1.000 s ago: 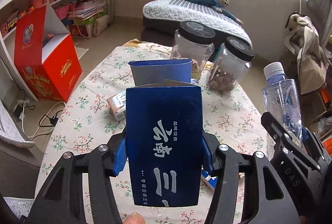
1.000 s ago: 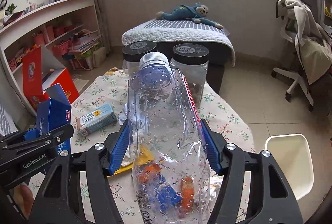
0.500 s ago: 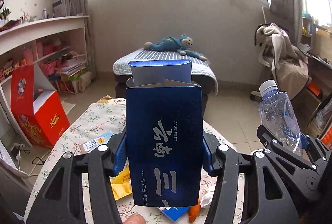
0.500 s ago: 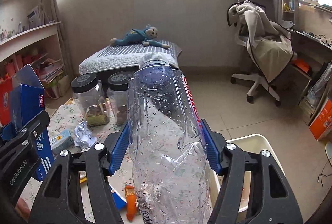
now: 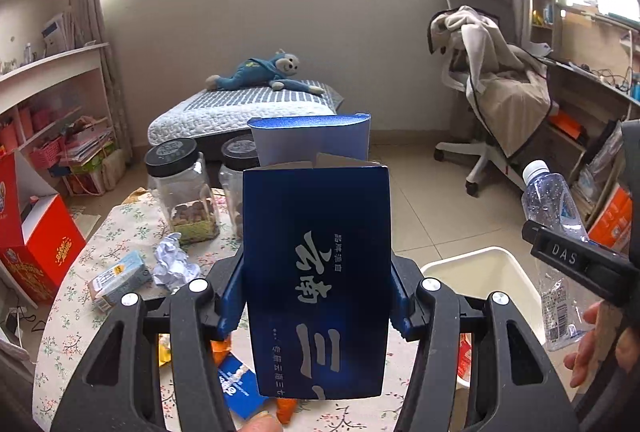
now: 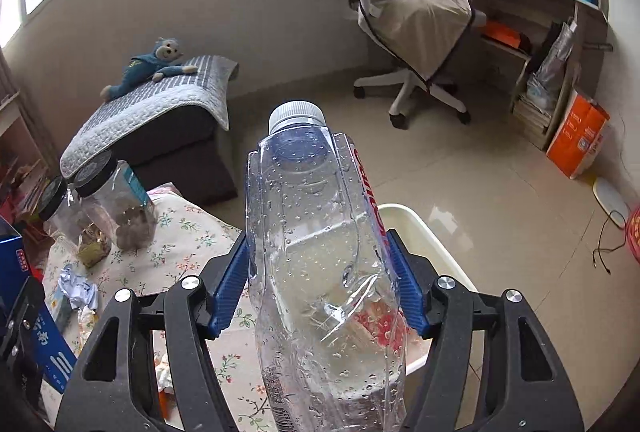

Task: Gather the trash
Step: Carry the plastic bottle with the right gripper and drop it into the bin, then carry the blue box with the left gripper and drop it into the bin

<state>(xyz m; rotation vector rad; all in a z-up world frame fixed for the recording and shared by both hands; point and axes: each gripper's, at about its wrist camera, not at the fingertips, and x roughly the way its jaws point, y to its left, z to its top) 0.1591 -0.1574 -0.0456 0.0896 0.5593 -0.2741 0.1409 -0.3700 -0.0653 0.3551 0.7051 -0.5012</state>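
Blue cardboard fills the left gripper (image 5: 316,296): its pads pinch an open-topped blue box (image 5: 316,272) upright by its 2 sides, the same hold as 1 second ago. The right gripper (image 6: 324,288) clamps a crumpled clear plastic bottle (image 6: 320,272), white cap away from the camera; its jaws have just been opening slightly, yet the pads still press the bottle's sides. Since the earlier frames both views have swung off the floral tabletop (image 5: 80,312) toward the floor. A cream bin (image 5: 480,272) now sits just beyond and right of the left gripper, and directly behind the bottle in the right view. The 2 black-lidded jars (image 5: 180,188) and crumpled foil (image 5: 172,264) now lie left of both grippers.
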